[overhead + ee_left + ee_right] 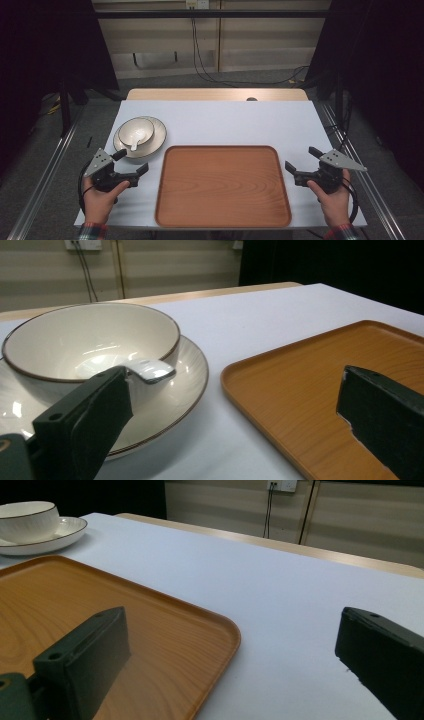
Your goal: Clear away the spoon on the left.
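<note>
Pointing its handle toward the person, spoon (135,141) rests in bowl (136,131) — both jaws wide.

Cream bowl (136,131) w/ dark rim sits upright on matching plate (155,142), far-left of the surface. White spoon (134,144) lies in bowl, handle over near rim. Wooden tray (222,186) just beside, flat.

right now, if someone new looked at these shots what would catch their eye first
The big wooden tray in the middle of the white table, bare inside. Next, the cream bowl with a white spoon in it, stacked on a plate off the tray's far left corner. Then the left gripper and right gripper, both open, flanking the tray.
</note>
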`<act>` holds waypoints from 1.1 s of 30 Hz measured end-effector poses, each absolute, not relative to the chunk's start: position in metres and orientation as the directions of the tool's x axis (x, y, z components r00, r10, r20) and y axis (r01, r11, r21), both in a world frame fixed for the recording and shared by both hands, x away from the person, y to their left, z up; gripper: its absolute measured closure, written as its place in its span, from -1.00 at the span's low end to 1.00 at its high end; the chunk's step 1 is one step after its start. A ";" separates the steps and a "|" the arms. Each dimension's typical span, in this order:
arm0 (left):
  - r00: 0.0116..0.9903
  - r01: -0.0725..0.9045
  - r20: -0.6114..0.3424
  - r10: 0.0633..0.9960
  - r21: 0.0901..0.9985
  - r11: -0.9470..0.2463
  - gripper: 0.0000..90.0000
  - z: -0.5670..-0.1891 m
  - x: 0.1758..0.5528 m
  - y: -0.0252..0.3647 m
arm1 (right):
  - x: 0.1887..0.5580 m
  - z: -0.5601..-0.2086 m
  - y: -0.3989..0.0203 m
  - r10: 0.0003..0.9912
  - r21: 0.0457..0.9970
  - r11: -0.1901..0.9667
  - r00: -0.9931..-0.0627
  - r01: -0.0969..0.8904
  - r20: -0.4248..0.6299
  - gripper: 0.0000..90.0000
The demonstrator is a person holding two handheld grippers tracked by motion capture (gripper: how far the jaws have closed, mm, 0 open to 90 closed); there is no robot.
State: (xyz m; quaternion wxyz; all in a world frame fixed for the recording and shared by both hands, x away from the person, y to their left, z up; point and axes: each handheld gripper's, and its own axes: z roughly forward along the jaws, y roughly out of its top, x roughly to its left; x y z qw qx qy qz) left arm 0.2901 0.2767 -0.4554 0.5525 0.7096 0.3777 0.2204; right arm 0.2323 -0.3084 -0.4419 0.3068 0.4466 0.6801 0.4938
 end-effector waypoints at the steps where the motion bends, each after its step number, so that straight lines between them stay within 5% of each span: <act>1: 0.615 0.292 -0.105 0.782 0.951 -0.102 -0.98 -0.455 0.291 0.277 | 0.232 -0.442 -0.308 0.910 0.945 0.117 -0.414 0.306 0.021 -0.98; 18: 0.558 0.303 -0.147 0.817 0.952 -0.036 -1.00 -0.455 0.302 0.271 | 0.227 -0.443 -0.308 0.901 0.939 0.116 -0.432 0.323 0.038 -0.97; 33: 0.497 0.287 -0.120 0.860 0.957 -0.033 -0.82 -0.455 0.310 0.270 | 0.223 -0.444 -0.309 0.897 0.936 0.136 -0.442 0.325 0.024 -0.96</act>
